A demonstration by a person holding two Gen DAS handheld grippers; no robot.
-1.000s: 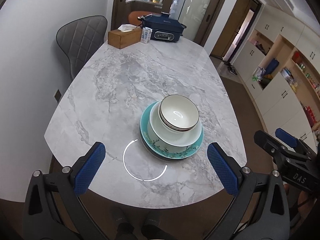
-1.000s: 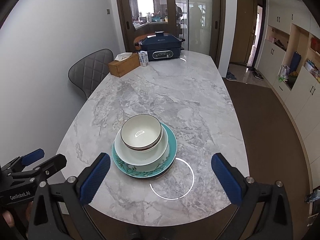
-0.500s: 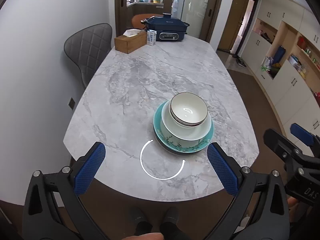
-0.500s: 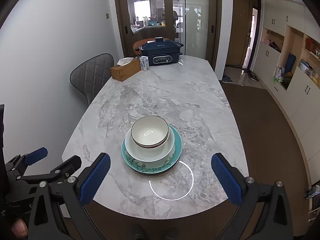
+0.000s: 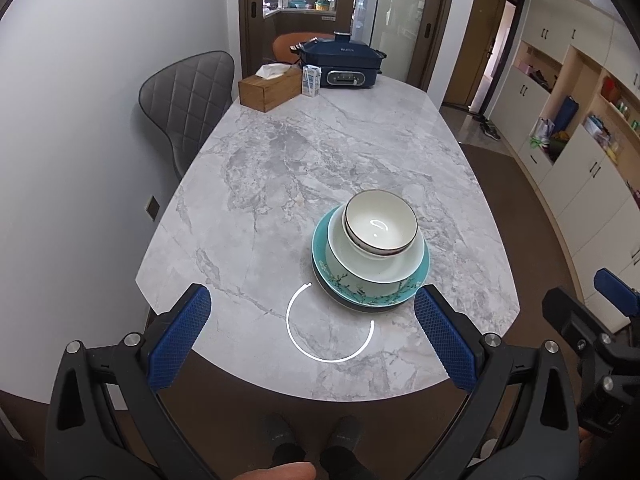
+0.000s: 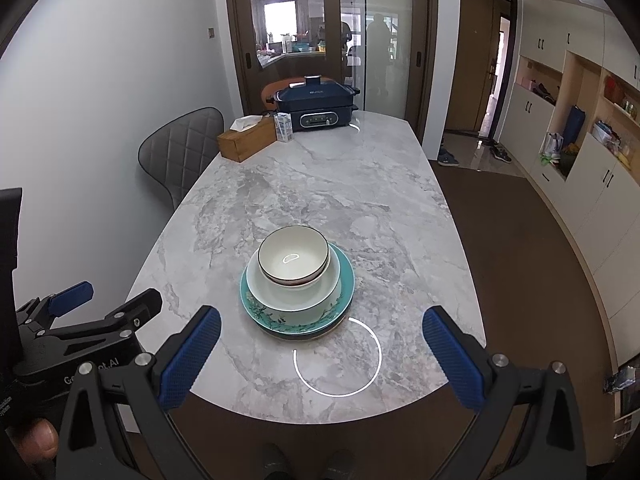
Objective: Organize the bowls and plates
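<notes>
Both grippers, left [image 5: 312, 334] and right [image 6: 320, 354], are hovering wide open and empty before stacked bowls [image 5: 380, 236] on the desk [image 5: 320, 152].

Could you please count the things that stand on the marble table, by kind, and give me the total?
Bowls: 2, a small dark-rimmed bowl nested in a larger pale bowl
Plates: at least 1, a teal plate; a dark edge below it may be another
Tissue boxes: 1, wooden
Small cartons: 1
Electric cookers: 1, dark blue
Total: at least 6
</notes>
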